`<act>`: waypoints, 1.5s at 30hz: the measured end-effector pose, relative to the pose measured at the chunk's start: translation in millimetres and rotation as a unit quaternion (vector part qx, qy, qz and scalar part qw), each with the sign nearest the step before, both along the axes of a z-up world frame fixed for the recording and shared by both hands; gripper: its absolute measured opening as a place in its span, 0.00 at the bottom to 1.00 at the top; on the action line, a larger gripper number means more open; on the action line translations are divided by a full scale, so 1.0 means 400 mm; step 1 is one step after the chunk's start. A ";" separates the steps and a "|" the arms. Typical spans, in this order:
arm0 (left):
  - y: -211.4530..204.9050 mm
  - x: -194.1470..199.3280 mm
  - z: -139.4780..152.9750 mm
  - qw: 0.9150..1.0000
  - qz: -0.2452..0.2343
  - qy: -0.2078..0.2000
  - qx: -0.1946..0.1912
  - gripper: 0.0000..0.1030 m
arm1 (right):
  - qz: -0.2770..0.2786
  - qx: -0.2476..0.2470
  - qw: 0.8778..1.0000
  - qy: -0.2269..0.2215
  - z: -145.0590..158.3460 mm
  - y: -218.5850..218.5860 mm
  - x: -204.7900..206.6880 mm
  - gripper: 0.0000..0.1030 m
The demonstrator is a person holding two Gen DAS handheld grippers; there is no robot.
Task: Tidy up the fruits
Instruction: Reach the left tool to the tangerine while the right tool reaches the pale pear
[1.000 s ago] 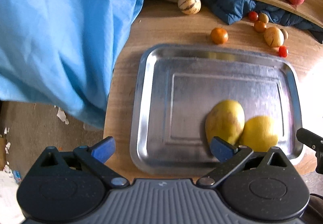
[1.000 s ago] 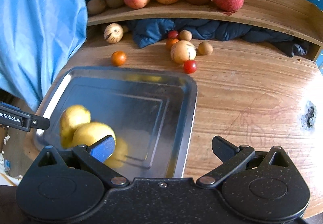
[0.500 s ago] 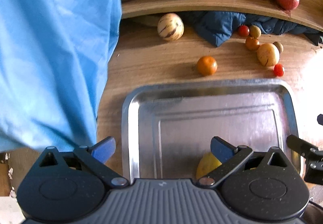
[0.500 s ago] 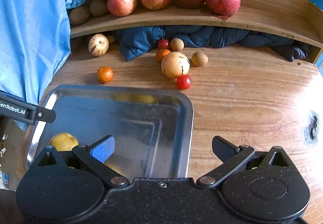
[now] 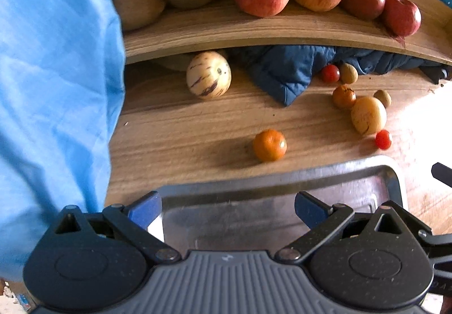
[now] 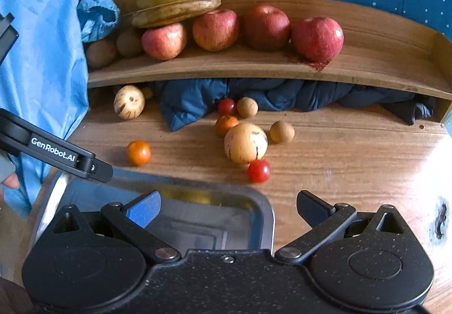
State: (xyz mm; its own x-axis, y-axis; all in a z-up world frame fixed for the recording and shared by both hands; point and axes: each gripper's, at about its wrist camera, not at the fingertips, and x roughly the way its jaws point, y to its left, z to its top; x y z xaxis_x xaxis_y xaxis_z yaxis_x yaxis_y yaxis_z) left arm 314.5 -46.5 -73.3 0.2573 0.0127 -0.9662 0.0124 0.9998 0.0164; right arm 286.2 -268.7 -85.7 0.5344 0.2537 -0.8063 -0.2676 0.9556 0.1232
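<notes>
Off to the left of both tongs hung a blue cloth point(image 5: 53, 88), draped over the table's edge. The left gripper point(image 5: 227, 205) stood wide and empty above the far rim of the metal tray point(image 5: 282, 175), and just ahead of it, a little right of its centre line, lay a small orange fruit point(image 5: 269, 145) on the wooden table point(image 5: 183, 130); farther ahead and to its left sat a striped pale melon point(image 5: 208, 75) under the shelf point(image 5: 254, 31). The right gripper point(image 6: 228, 206) was equally wide and empty, straddling the tray's right corner, with a larger pale melon point(image 6: 245, 143) and a cherry tomato point(image 6: 259, 170) touching it straight ahead, and other small fruits close behind them. My worry was the round fruit: a finger nudging the orange one off-centre would likely send it rolling toward the cloth, and reaching for the tomato might knock the melon beside it. The apples point(image 6: 216, 30) and bananas point(image 6: 178, 0) sat on the shelf beyond.
</notes>
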 end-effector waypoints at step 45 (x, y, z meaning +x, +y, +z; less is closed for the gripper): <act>0.003 0.125 -0.113 0.995 0.028 0.010 -0.094 0.88 | 0.021 -0.061 0.998 -0.011 -0.102 0.058 0.178 0.85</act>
State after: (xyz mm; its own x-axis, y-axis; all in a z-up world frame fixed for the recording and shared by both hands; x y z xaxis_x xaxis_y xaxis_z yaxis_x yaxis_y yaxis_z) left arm 364.6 -45.2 -118.4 0.2426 -0.1541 -0.9578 -0.0456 0.9844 -0.1699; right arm 357.4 -245.7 -126.6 0.5432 0.1771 -0.8207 -0.3097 0.9508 0.0001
